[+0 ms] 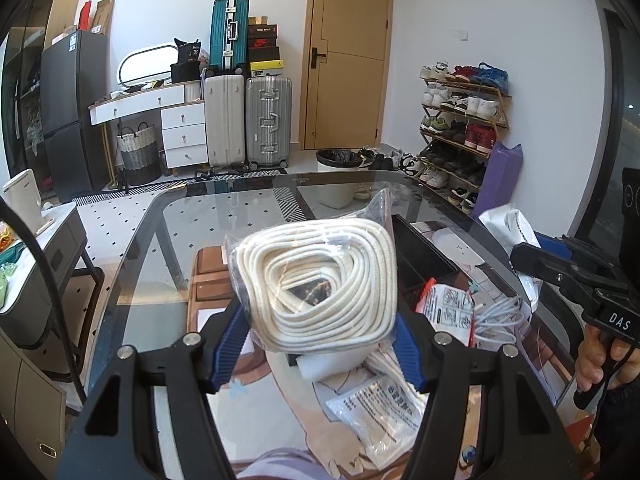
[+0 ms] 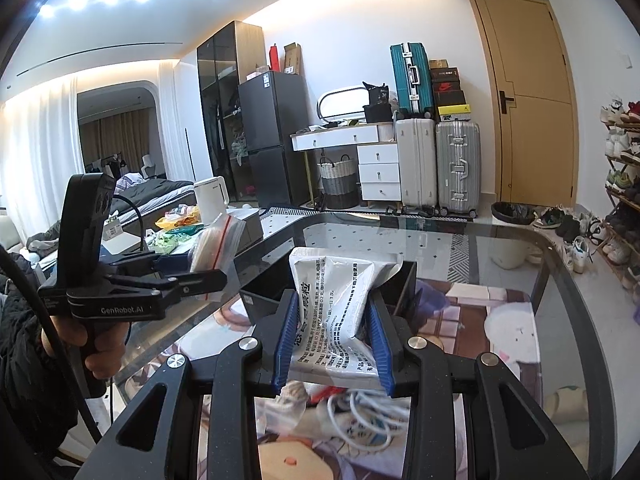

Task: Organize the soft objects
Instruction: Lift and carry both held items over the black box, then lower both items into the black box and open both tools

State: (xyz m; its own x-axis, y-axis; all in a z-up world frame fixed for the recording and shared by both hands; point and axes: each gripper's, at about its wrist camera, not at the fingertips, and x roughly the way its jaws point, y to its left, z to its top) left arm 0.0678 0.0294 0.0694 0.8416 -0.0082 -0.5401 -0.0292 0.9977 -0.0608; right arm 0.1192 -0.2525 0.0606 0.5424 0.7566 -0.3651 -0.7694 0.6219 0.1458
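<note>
Clamping bagged white rope coil (image 1: pixel 316 284) in left gripper (image 1: pixel 320 344), crinkly printed pouch (image 2: pixel 334 312) in right gripper (image 2: pixel 334 344)

The left wrist camera sat just behind its own fingers, looking forward and somewhat down over the glass table (image 1: pixel 168 216) toward the door (image 1: pixel 348 56); the right gripper (image 1: pixel 520 256) showed at its right edge. The right wrist camera faced much the same way, tilted less; it caught the left gripper (image 2: pixel 216 276) at its left; both views shared the suitcases (image 2: pixel 436 160), door and table.
</note>
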